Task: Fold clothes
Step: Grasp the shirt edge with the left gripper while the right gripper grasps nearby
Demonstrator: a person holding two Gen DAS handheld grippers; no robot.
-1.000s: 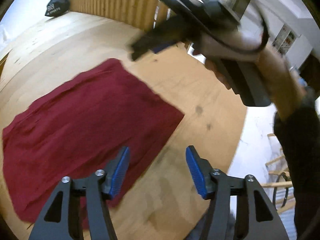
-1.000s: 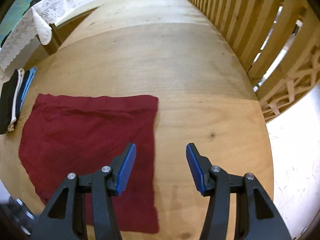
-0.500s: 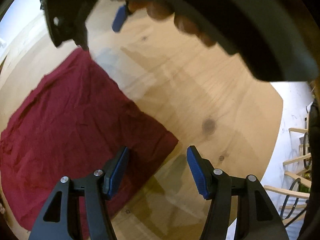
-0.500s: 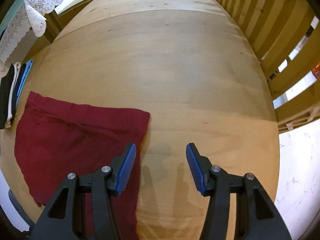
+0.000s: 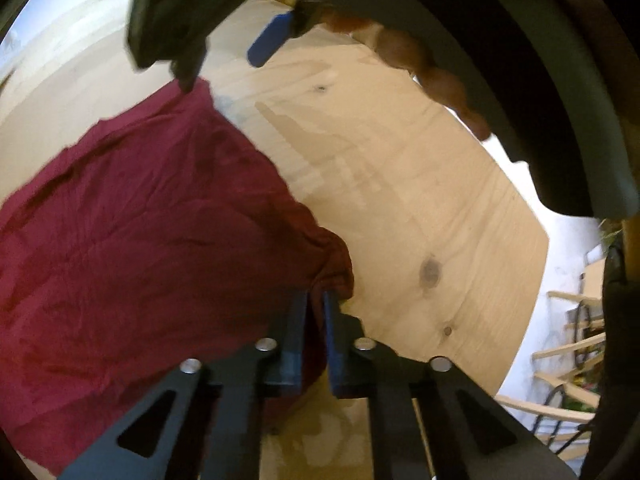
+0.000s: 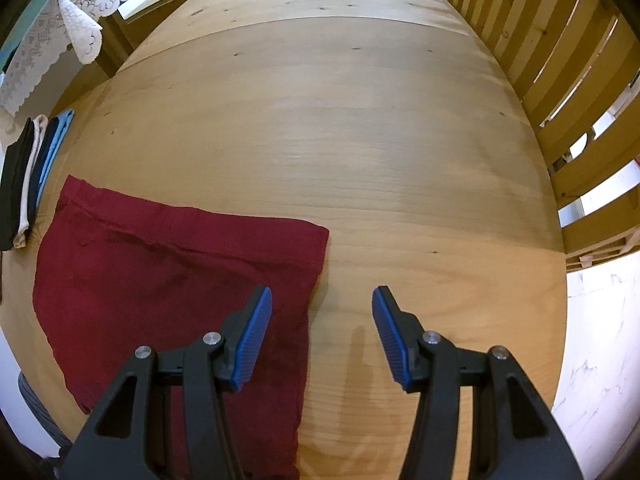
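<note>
Maroon cloth (image 5: 140, 240) corner clamped by left gripper (image 5: 316, 320); pinched fabric partly hidden between pads. Right gripper (image 6: 322, 336) held spread, ungripped, above cloth edge.

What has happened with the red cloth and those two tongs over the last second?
The left tongs closed on the near corner of the dark red garment, bunching the fabric there; a second ago they were open above it. The right tongs dropped lower toward the garment's far corner and are still open, gripping nothing. The garment otherwise lies flat on the wooden table, and the folded stack hasn't moved.
</note>
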